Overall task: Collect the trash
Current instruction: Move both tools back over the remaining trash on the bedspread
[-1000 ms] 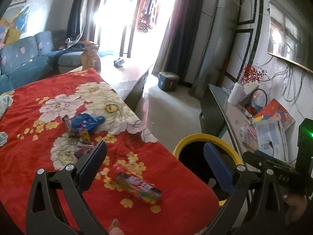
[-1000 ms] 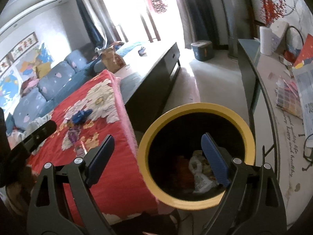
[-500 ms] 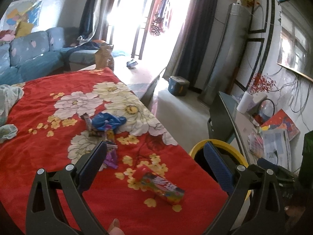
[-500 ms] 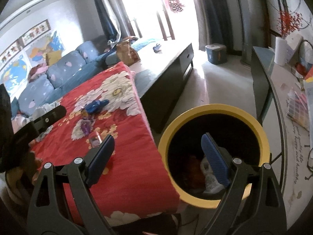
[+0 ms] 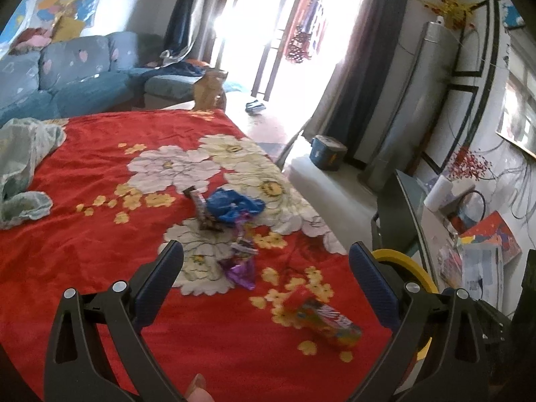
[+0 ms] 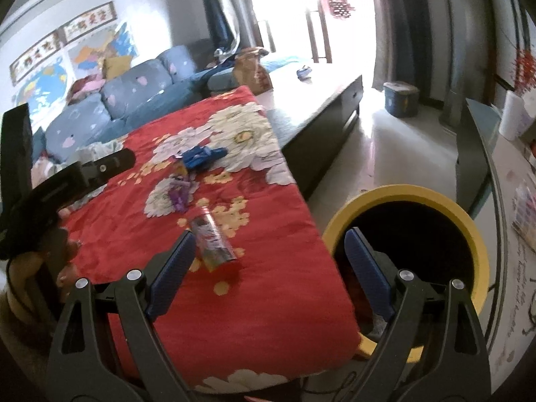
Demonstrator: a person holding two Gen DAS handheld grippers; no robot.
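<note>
On the red cloth with its big white and yellow printed flowers (image 5: 100, 251), which covers a low table, the trash lies in a loose line: a crumpled blue plastic bag (image 5: 234, 205) farthest out with a dark, narrow snack wrapper (image 5: 201, 206) touching its near side, then a shiny purple foil wrapper (image 5: 242, 268), and nearest the corner a short multicoloured tube-shaped snack package with a red end (image 5: 321, 318). That spread, I judge, is simply litter left where it was dropped, while the round black bin with a yellow rim (image 6: 405, 201) stands on the floor just beside the table's corner, a sensible spot since anything lifted from the cloth needs only a short swing to reach it; some crumpled rubbish shows dimly at its bottom. The left gripper (image 5: 266, 279) hangs above the cloth with its blue-padded jaws spread wide and nothing between them, the purple wrapper and the tube package framed in the gap, so it looks set for a pick. The right gripper (image 6: 268, 268) is likewise wide and empty, straddling the table edge and the bin's rim. As for writing, the tube package carries large printed characters, too blurred to read; two framed calligraphy panels (image 6: 63, 42) above a world map on the far wall show red characters I cannot make out either.
</note>
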